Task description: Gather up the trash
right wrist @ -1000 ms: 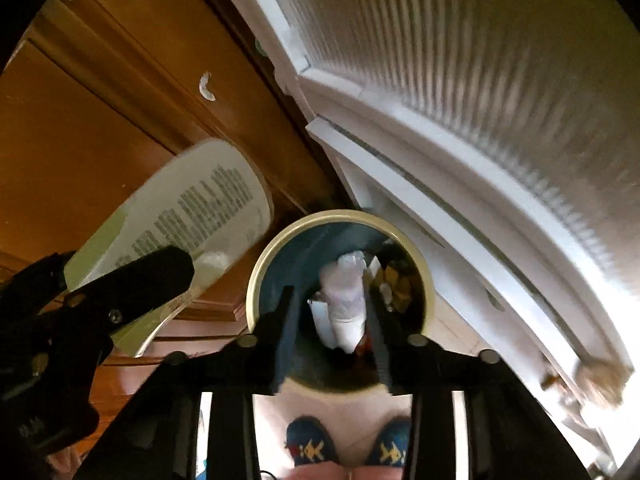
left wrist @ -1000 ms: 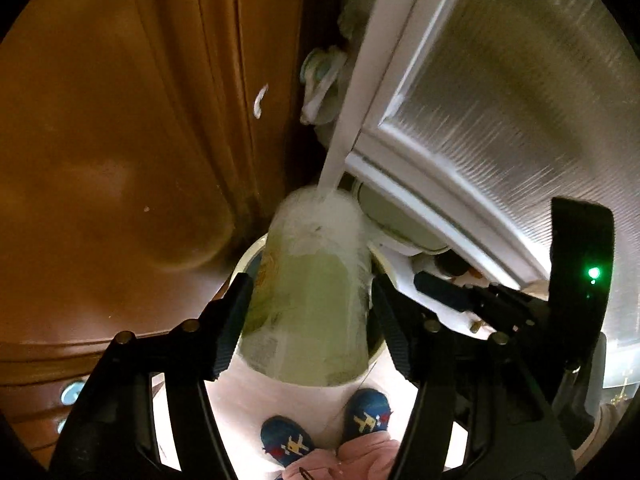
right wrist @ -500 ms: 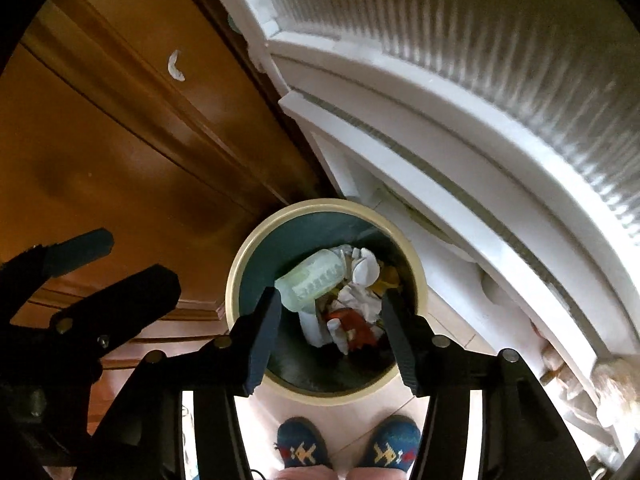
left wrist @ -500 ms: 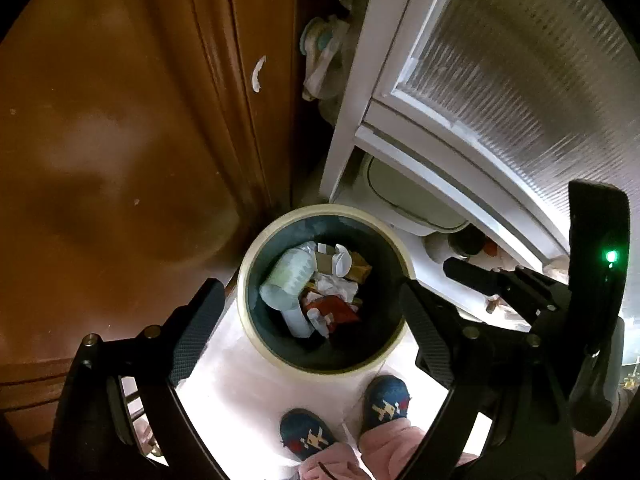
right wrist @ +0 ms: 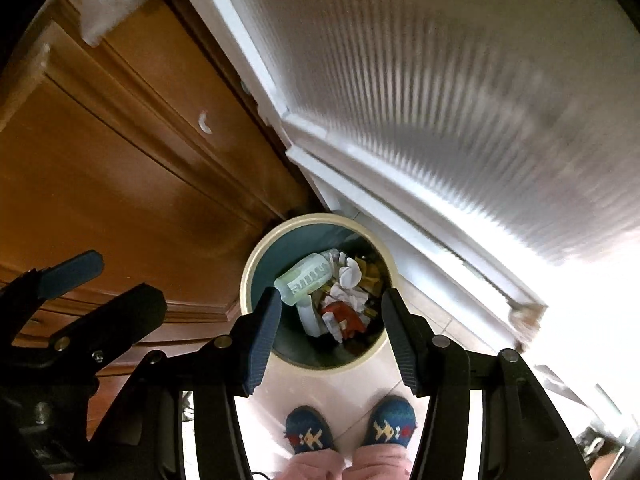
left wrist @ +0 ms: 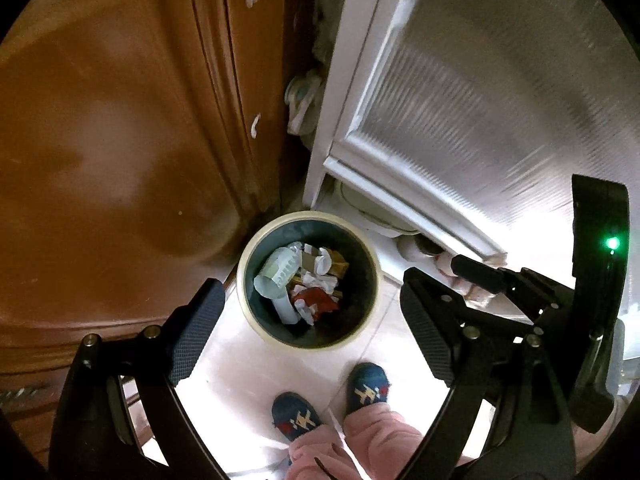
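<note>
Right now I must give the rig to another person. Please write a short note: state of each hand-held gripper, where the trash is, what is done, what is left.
Left hand-held gripper: open, jaws wide, nothing between them, above the bin.
Right hand-held gripper: open, empty, jaws have just been opening, also above the bin.
Trash bin: on the floor between the wooden cabinet and the white door.
Done: pale green bottle lies inside on the crumpled paper and wrappers.
Left: these views show no other loose trash; look around the room for more.
</note>
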A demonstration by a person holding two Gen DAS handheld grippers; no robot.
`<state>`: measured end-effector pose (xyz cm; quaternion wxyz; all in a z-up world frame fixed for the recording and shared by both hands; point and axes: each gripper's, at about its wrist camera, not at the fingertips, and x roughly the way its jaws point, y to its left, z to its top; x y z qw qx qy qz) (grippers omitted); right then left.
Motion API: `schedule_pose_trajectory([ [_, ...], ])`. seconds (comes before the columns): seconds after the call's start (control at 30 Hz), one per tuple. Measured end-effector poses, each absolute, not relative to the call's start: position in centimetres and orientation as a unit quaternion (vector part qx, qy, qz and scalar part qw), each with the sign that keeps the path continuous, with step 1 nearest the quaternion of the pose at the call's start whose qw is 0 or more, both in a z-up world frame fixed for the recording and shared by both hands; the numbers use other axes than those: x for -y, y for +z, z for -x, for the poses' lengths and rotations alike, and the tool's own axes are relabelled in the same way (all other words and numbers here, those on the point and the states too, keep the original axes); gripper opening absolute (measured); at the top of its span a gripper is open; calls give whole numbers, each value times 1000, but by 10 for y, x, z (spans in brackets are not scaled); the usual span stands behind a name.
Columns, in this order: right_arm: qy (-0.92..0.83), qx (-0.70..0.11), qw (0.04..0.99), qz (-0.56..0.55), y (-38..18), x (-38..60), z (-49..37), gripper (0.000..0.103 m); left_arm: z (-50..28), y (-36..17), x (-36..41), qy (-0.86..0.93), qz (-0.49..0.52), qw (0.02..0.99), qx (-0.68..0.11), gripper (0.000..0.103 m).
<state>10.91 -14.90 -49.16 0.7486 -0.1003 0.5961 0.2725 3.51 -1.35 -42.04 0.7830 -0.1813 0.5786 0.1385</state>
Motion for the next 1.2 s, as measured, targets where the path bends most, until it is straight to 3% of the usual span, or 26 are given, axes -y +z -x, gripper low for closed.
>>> schedule_pose_trajectory([
  [0.53,290,-570,765,80,-274,187,-73,53,-13,-202,38,133,173,826,-519,87],
  [0.73,307,-529,788,68,-178,199,-64,53,-8,-125,49,140,140,846,-494,87],
  [1.2,324,-439,837,42,-10,217,-40,53,7,20,76,184,86,883,-424,87],
])
